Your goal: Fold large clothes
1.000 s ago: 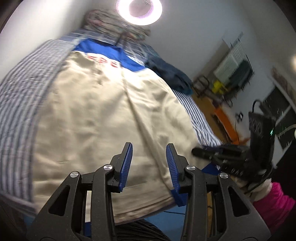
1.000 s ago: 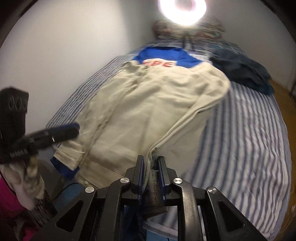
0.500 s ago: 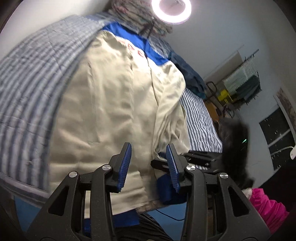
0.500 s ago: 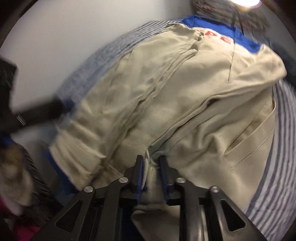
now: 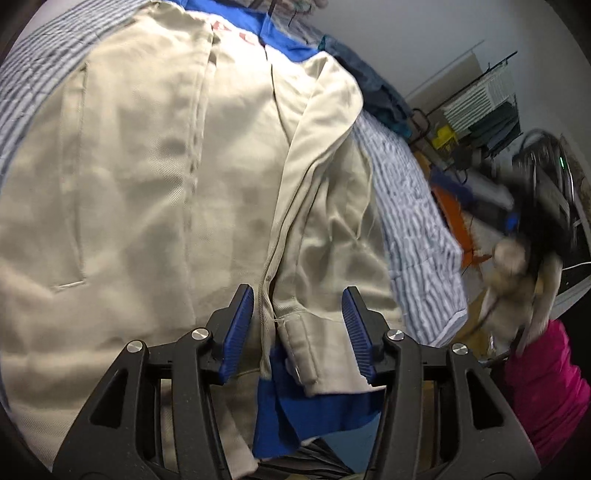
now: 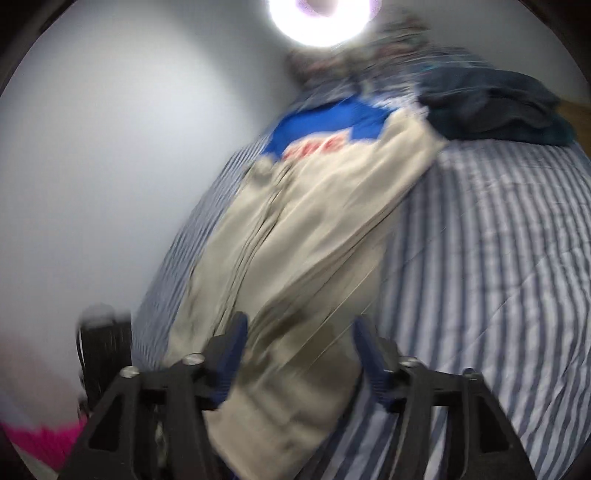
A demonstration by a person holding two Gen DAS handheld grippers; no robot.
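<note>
Lying flat on the striped bed (image 5: 417, 221), the beige jacket (image 5: 140, 177) was spread for folding; the left gripper (image 5: 297, 328) was held released over its cuff, the right gripper (image 6: 299, 354) likewise released over the hem.

White wall (image 6: 110, 147), ring light (image 6: 319, 22), striped bed (image 6: 498, 258), rack (image 5: 484, 99).

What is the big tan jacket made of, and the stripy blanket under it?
The beige jacket looks like matte woven cotton twill: fine diagonal ribs, stitched seams, soft creases. The striped bedcover looks like thin quilted cotton, with faint stitch lines crossing its stripes. Neither can be told for sure.
</note>
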